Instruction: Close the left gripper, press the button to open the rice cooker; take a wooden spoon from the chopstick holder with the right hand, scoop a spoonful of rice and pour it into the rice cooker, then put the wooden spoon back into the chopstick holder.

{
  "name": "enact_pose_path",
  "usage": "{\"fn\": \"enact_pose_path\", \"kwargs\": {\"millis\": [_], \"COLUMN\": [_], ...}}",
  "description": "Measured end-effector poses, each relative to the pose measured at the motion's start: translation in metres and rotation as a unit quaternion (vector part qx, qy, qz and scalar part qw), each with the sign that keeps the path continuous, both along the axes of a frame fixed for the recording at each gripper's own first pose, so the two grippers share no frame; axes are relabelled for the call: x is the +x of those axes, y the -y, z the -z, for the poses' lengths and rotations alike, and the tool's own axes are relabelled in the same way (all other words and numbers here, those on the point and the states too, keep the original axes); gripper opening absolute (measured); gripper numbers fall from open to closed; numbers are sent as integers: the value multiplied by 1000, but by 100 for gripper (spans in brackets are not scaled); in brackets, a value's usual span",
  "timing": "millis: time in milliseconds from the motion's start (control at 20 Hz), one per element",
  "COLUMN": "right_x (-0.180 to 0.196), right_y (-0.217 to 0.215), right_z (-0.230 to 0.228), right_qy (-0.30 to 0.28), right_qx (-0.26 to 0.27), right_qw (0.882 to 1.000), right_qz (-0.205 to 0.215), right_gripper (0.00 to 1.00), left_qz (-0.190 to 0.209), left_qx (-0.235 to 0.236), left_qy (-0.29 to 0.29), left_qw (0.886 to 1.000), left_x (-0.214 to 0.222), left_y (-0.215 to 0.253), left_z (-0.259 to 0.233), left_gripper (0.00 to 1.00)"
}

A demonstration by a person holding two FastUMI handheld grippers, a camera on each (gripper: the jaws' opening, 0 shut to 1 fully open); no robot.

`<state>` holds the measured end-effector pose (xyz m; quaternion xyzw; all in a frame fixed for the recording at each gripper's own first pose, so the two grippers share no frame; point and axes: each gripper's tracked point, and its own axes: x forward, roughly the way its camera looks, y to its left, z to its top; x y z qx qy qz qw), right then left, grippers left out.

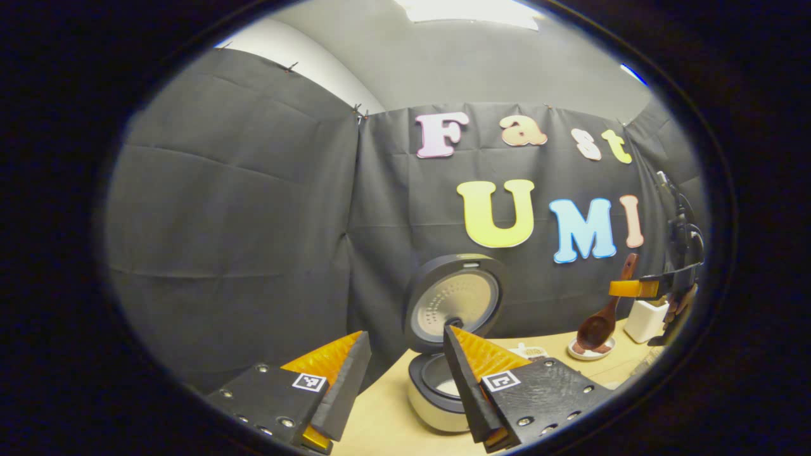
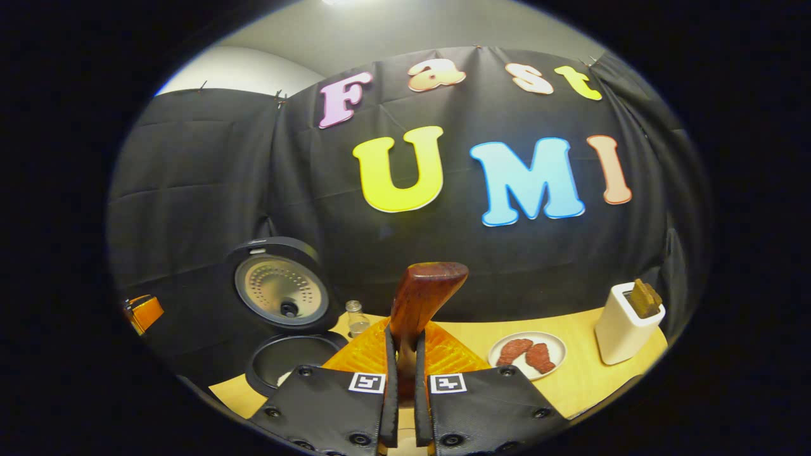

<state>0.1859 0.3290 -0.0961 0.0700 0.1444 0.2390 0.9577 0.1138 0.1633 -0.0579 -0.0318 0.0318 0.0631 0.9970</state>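
Left gripper view: the left tongs (image 1: 405, 354) stand open, their two fingers well apart and holding nothing, above the near edge of the surface (image 1: 386, 418). Between and beyond the fingers sits the cooker (image 1: 437, 392), its lid (image 1: 453, 301) raised upright to show the perforated inner plate; a little white shows inside the pot. To the right, the right tongs (image 1: 633, 289) grip the spoon (image 1: 602, 316) by the upper handle; the spoon hangs with its bowl down, above a small dish (image 1: 590, 350). Behind stands the white holder (image 1: 646, 320).

Right gripper view: the right tongs (image 2: 405, 354) are closed on the spoon handle (image 2: 421, 297), both fingers pressing its sides, and the handle end rises between them. The open cooker (image 2: 285, 361) lies at the left with its lid (image 2: 282, 288) up; a small glass bottle (image 2: 357, 318) stands just beside it. At the right, a plate (image 2: 557, 345) carries two reddish pieces, and the holder (image 2: 624, 332) stands near it with a brown utensil end (image 2: 645, 297) sticking out. At the far left edge part of the left tongs (image 2: 142, 312) shows.
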Motion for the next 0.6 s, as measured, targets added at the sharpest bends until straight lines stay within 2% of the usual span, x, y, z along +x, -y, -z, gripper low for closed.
{"fn": "enact_pose_path", "kwargs": {"millis": [100, 150, 300, 350, 400, 550, 600], "right_x": [2, 3, 2, 2, 1, -4, -5], "right_y": [35, 53, 104, 121, 136, 178, 191], "right_z": [4, 5, 13, 15, 18, 27, 30], "right_qy": [-7, -9, -15, -17, -20, -30, -32], "right_qx": [-2, -3, -14, -18, -20, -25, -29], "right_qw": [1000, 999, 996, 995, 993, 988, 987], "right_qz": [29, 44, 86, 99, 111, 146, 158], "right_gripper": [9, 12, 12, 12, 12, 10, 12], "left_qz": [13, 19, 34, 40, 45, 60, 66], "left_qx": [0, 0, -1, -3, -3, 0, 1], "left_qy": [3, 5, 9, 10, 12, 14, 15], "left_qw": [1000, 1000, 999, 999, 999, 998, 998], "left_x": [3, 6, 12, 13, 16, 22, 23], "left_y": [15, 22, 43, 50, 57, 76, 82], "left_z": [-5, -7, -13, -15, -17, -23, -23], "left_gripper": [72, 73, 72, 75, 72, 72, 74]}}
